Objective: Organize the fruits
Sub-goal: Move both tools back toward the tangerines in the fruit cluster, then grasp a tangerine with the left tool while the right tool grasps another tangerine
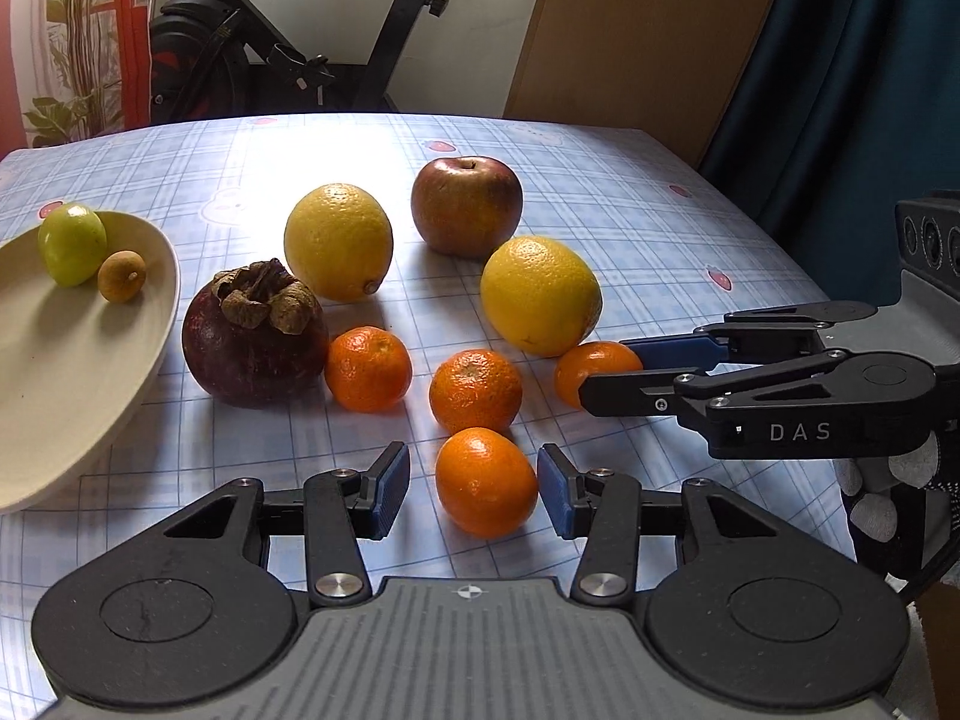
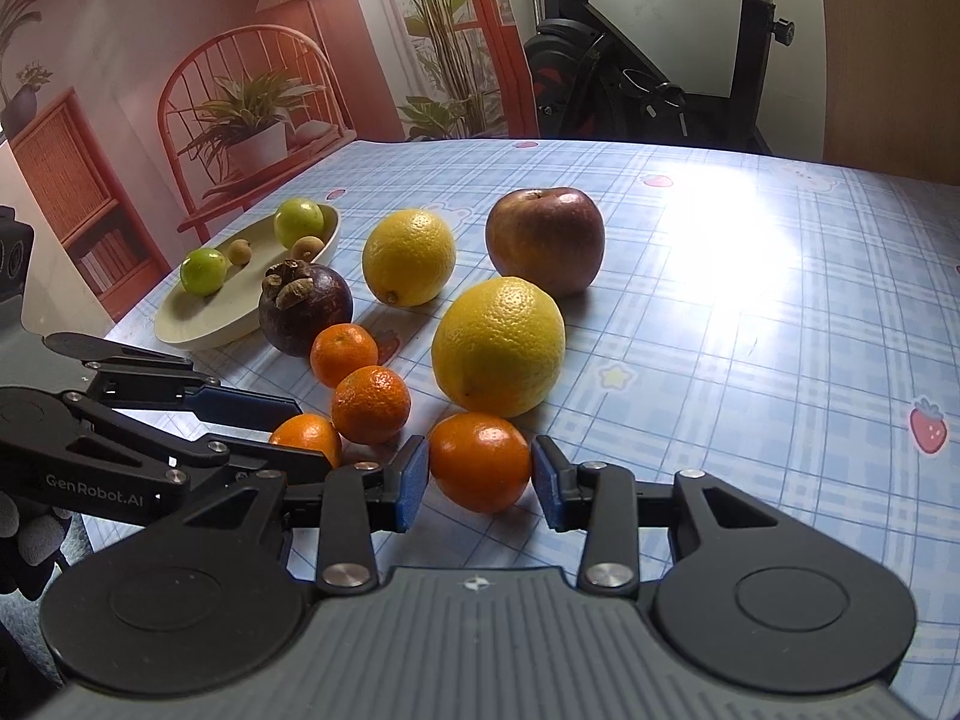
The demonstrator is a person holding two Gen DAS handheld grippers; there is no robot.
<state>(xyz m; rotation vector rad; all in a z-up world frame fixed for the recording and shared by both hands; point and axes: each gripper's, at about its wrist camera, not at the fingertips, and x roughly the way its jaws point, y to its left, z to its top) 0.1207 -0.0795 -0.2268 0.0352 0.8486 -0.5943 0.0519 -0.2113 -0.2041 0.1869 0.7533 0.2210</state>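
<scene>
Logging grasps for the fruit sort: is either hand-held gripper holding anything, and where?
The right hand-held gripper pinches a tangerine by its sides. The left hand-held gripper only straddles another tangerine, ungripped.

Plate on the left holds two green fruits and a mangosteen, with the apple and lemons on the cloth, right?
Not quite. The mangosteen sits on the tablecloth beside the plate, not on it; the right wrist view shows this. The plate holds two green fruits and small brown ones.

Backlit glare on tablecloth (image 2: 750,252) — sharp, fisheye-bent edges
</scene>
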